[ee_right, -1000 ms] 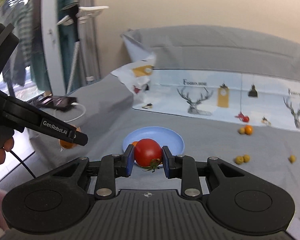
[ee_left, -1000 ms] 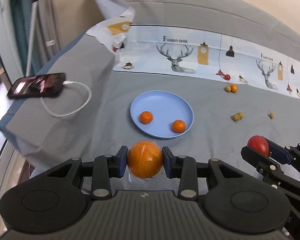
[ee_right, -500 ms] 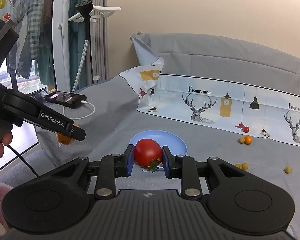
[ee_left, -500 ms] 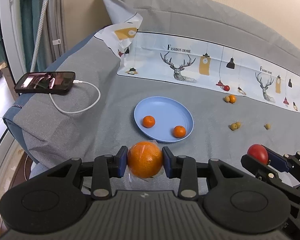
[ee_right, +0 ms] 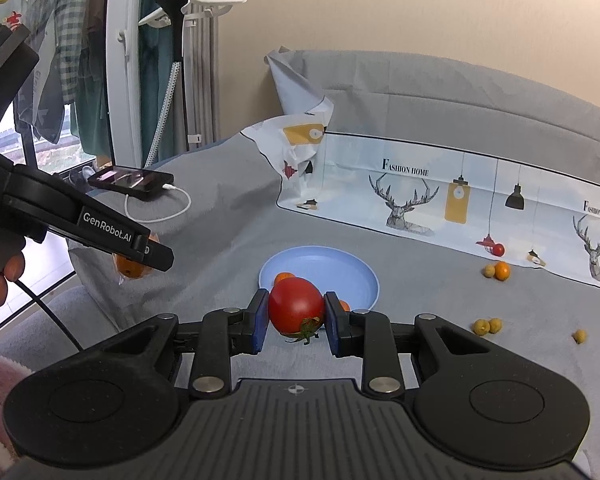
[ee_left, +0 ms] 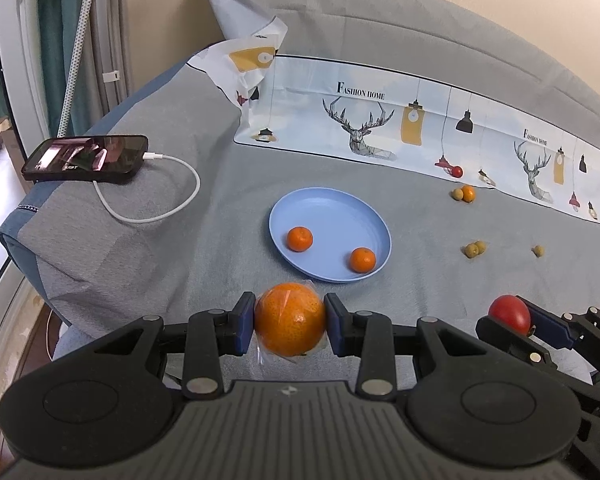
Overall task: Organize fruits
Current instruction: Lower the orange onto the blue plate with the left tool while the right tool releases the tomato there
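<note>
While left gripper point(ee_left: 290, 326) clamps the wrapped orange point(ee_left: 290, 322) and right gripper point(ee_right: 296, 318) the tomato point(ee_right: 296, 308), lower gently onto blue plate point(ee_left: 300, 204) at 12 o'clock, clear of both mandarins point(ee_left: 299, 238).

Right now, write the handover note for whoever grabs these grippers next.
Left gripper: shut on the wrapped orange, held above the bed short of the blue plate.
Right gripper: shut on the tomato, also short of the plate.
Done: two small oranges on the plate.
Left: set down both held fruits; the small fruits on the grey cover and the cherry tomato on the printed cloth remain.
</note>
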`<state>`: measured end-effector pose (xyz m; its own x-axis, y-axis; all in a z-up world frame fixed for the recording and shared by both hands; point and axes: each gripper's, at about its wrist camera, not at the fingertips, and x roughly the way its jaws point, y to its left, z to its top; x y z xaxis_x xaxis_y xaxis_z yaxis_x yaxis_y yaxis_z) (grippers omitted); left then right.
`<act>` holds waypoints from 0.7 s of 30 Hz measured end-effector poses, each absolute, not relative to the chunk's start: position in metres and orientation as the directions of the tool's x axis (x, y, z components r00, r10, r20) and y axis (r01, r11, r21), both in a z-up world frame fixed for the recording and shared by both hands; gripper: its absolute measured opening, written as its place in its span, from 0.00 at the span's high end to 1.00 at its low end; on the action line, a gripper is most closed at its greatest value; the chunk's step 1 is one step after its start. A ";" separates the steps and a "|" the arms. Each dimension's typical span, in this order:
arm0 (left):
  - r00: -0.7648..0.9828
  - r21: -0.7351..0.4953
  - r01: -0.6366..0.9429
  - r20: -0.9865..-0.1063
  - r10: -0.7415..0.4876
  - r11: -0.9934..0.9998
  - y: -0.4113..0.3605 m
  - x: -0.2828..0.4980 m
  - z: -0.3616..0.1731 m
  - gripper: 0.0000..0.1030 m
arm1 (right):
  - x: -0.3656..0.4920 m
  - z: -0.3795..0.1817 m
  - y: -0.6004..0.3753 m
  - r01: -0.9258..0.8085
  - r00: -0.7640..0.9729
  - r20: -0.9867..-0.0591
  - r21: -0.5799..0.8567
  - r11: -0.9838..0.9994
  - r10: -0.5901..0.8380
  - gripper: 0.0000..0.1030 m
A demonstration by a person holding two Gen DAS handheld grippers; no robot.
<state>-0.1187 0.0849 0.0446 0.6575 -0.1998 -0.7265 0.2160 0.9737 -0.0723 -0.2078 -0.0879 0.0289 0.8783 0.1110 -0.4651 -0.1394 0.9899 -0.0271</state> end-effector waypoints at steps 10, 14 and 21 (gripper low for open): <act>0.641 -0.072 0.213 -0.743 -0.195 0.974 0.084 -0.106 0.037 0.60 | -0.195 0.023 -0.088 -0.124 0.862 -0.496 -0.012 0.992 0.102 0.70; 0.636 -0.072 0.210 -0.748 -0.193 0.975 0.083 -0.097 0.034 0.60 | -0.187 0.020 -0.089 -0.113 0.855 -0.509 -0.005 0.994 0.095 0.70; 0.627 -0.067 0.211 -0.756 -0.188 0.975 0.077 -0.075 0.029 0.60 | -0.169 0.013 -0.096 -0.099 0.845 -0.528 0.007 0.995 0.088 0.70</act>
<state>-0.0750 0.0769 0.0291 0.6274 -0.1883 -0.7556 0.2114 0.9751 -0.0674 -0.1692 -0.0955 0.0125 0.8449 0.0881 -0.5276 -0.0993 0.9950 0.0071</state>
